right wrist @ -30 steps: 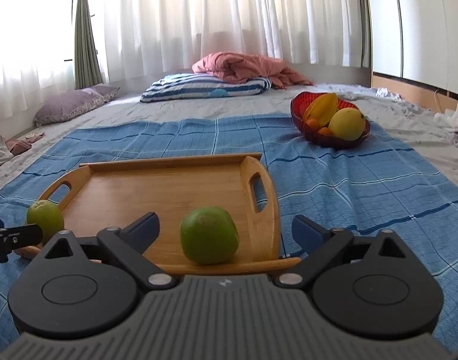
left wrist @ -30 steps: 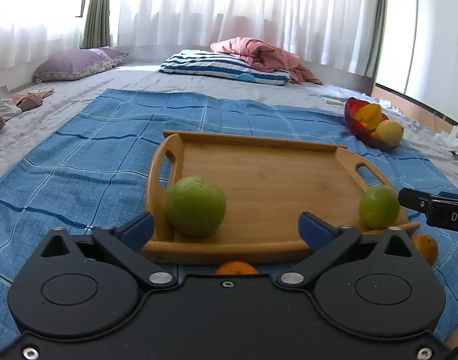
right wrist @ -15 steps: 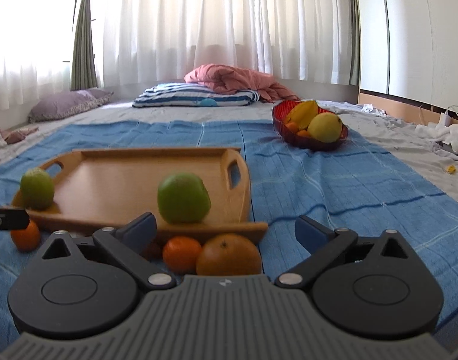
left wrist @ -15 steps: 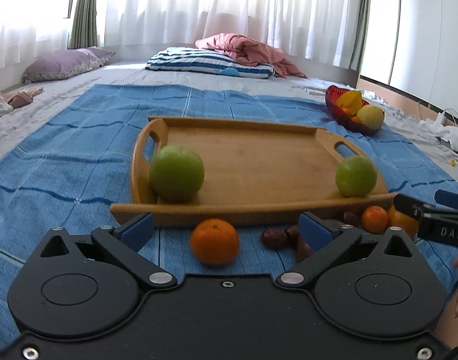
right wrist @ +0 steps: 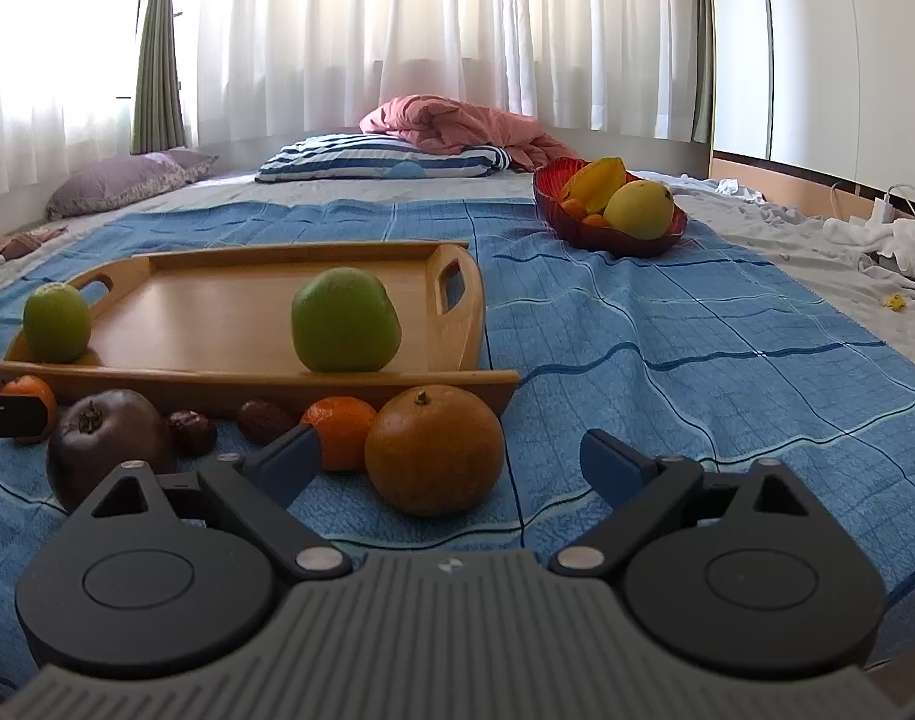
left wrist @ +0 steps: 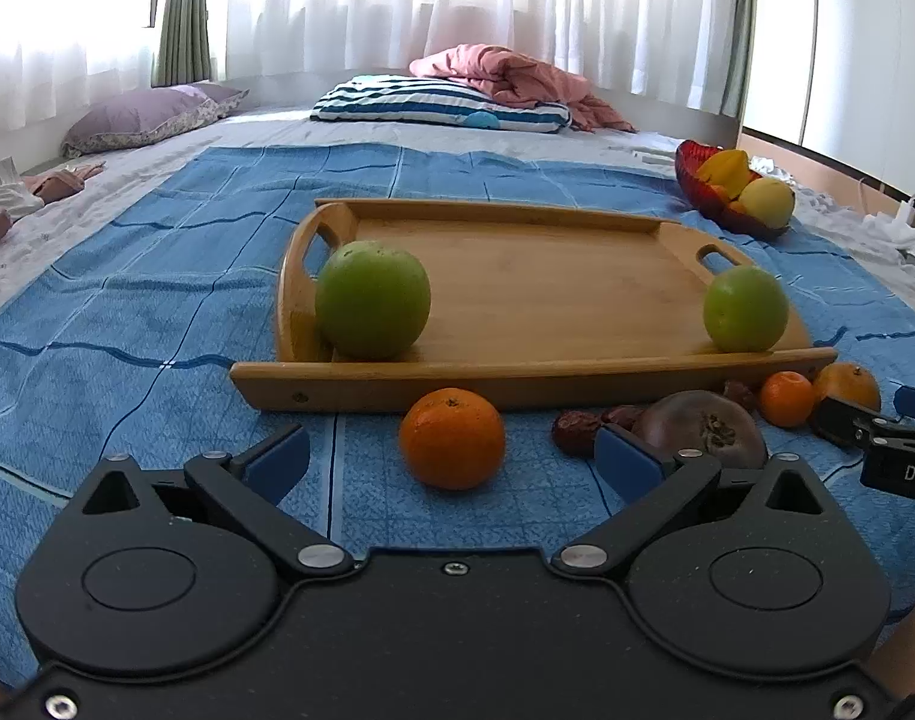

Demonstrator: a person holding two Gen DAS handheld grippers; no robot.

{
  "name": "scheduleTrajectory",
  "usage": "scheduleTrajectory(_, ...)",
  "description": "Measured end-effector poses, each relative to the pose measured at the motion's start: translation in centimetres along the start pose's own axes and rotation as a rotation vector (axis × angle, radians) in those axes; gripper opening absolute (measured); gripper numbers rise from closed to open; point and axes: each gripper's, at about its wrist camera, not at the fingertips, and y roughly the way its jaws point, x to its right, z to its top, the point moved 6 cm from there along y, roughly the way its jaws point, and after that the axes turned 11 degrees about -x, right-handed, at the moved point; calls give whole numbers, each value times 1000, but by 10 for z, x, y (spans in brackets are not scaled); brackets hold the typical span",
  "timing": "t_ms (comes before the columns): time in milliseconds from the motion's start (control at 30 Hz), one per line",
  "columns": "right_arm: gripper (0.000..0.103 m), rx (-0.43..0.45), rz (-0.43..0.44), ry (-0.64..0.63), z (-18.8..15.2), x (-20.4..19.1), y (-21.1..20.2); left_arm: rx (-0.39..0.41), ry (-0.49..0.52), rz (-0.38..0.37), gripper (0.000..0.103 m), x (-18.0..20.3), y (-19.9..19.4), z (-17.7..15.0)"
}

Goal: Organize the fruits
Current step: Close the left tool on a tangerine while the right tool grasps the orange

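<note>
**Two green fruits on the tray, the rest loose in front of it**

On the blue checked woven blanket (left wrist: 157, 276) lies one rectangular bamboo tray (left wrist: 517, 276) with cut-out handles. It carries two smooth round green fruits: the larger green fruit (left wrist: 372, 299) at its 9 o'clock end, the smaller green fruit (left wrist: 745, 308) at 3 o'clock, both against the near rim.

Loose on the cloth before that rim are three dimpled orange citrus: one mid-sized mandarin (left wrist: 452, 438), one small mandarin (left wrist: 786, 398) and one large dull orange (right wrist: 434, 449). Beside them sit one glossy dark purple round fruit (right wrist: 106, 441) and at least two wrinkled brown dates (right wrist: 265, 420).

At 1 o'clock, well apart, one red ribbed bowl (right wrist: 583, 228) holds yellow fruit.

The left gripper (left wrist: 451, 459) and the right gripper (right wrist: 448, 456) both stand spread wide, holding nothing.
</note>
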Motion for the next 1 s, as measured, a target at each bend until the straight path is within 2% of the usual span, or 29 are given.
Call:
scheduleTrajectory(167, 94, -6, -4, -7, -3, -1, 3, -10, -7, -2, 96, -2, 4, -1)
scheduleTrajectory(233, 92, -12, -9, -9, -4, -2, 4, -14, -7, -5, 81, -2, 5, -1)
scheduleTrajectory(433, 86, -24, -6, 14, -6, 0, 6, -16, -6, -10, 65, 0, 6, 0)
scheduleTrajectory(600, 79, -22, -7, 18, -6, 0, 6, -17, -12, -12, 58, 1, 9, 2)
scheduleTrajectory(733, 77, -24, -1, 17, -4, -1, 6, -25, -11, -18, 53, 3, 11, 3)
scheduleTrajectory(1000, 75, -28, 1, -3, -4, -4, 6, -34, -14, -24, 51, 4, 14, 5)
